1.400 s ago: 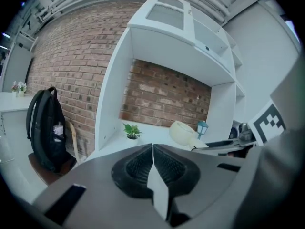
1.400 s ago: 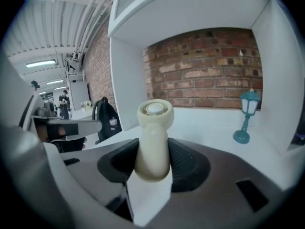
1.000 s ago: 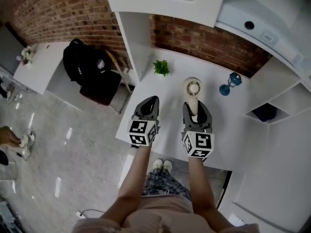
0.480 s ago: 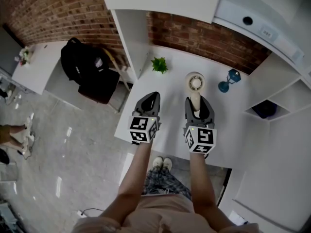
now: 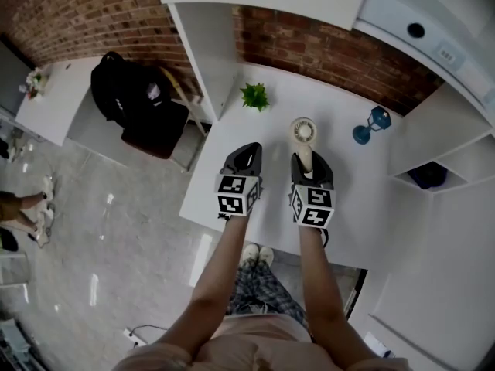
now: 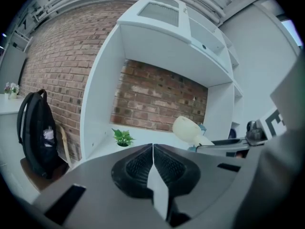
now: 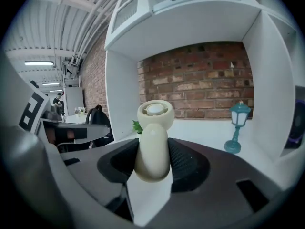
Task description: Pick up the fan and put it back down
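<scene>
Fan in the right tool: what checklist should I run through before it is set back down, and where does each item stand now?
1. Grip: right tool shut on the fan handle: ok.
2. Seating: fan centred between the jaws, head pointing forward: ok.
3. Other hand: left tool shut, empty, beside the fan and not touching it: ok.
4. Landing spot: bare table around the tools: ok.
5. Neighbours: lantern and plant stand apart from the fan: ok.
6. Fan's lower end clear of the table: cannot tell, the tool hides it.
</scene>
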Demonstrator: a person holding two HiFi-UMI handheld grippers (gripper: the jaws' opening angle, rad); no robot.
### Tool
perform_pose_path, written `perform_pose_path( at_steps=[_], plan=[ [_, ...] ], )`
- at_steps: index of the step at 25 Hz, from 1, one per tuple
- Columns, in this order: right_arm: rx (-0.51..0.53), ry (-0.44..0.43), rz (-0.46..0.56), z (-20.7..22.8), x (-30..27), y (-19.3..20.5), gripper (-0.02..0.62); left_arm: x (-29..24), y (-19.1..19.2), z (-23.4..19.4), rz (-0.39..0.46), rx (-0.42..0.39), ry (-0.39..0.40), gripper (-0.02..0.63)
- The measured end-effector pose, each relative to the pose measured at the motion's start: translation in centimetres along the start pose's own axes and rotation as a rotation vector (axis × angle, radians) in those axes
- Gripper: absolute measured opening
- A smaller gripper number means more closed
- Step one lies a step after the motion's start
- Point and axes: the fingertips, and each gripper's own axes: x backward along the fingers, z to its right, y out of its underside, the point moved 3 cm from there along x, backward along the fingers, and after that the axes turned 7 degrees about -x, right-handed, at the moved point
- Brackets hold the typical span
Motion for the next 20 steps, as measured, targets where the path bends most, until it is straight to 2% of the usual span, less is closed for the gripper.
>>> perform_pose_path(
  at_steps=[5,10,15,20],
  plan=[
    [-0.037,0.019,-0.129,0.8,-2.1,5.0,0.202,-1.6,3.4,-0.4,-0.067,0.039,0.004,0.029],
    [-0.068,0.036,-0.248,1.6,-3.2,8.7,0.202,-2.2,5.3,0.2,-0.098,0.048,0.021,0.029],
    [-0.086,0.058,-0.336,2.2,-3.8,10.7,0.202,-2.2,6.2,0.8,-0.117,0.057,0.035,0.029],
    [-0.079,0.068,-0.383,2.5,-4.2,11.7,0.205,-2.1,6.5,0.7,-0.12,0.061,0.027,0.029]
  ],
)
